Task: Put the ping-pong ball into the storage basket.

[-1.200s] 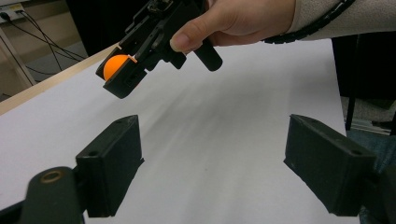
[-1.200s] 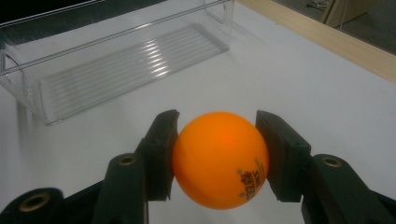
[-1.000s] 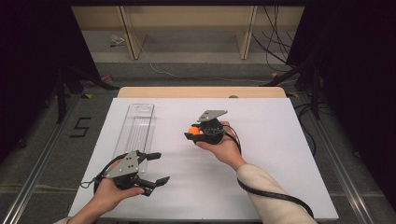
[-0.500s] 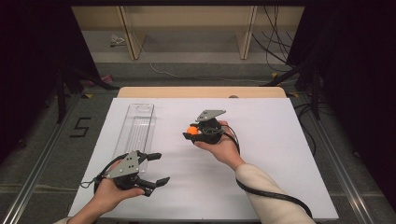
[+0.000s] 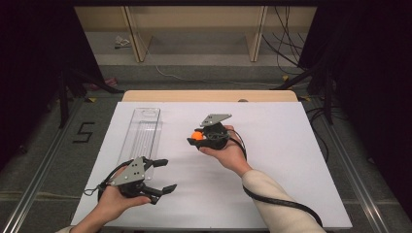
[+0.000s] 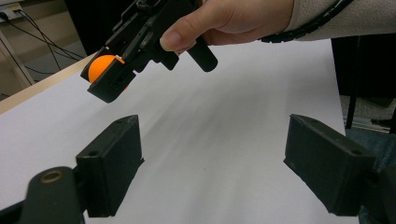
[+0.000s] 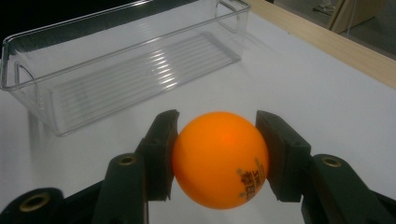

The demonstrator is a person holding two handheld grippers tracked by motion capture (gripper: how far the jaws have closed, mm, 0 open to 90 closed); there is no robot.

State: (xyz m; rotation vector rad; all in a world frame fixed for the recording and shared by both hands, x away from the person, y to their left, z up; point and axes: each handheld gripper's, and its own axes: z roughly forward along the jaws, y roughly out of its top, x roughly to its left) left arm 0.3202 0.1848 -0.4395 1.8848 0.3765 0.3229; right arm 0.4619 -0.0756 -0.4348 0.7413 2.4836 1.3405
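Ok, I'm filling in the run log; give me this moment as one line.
right claw: shut on orange ball, above table | left claw: open, holding nothing | clear bin: nothing in it

the right gripper [image 5: 198, 139] is clamped tight (held above the table), the left gripper [image 5: 160, 175] spread wide, low.

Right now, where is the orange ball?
The orange ball is clamped in the right gripper, held above mid-table just right of the clear tray.
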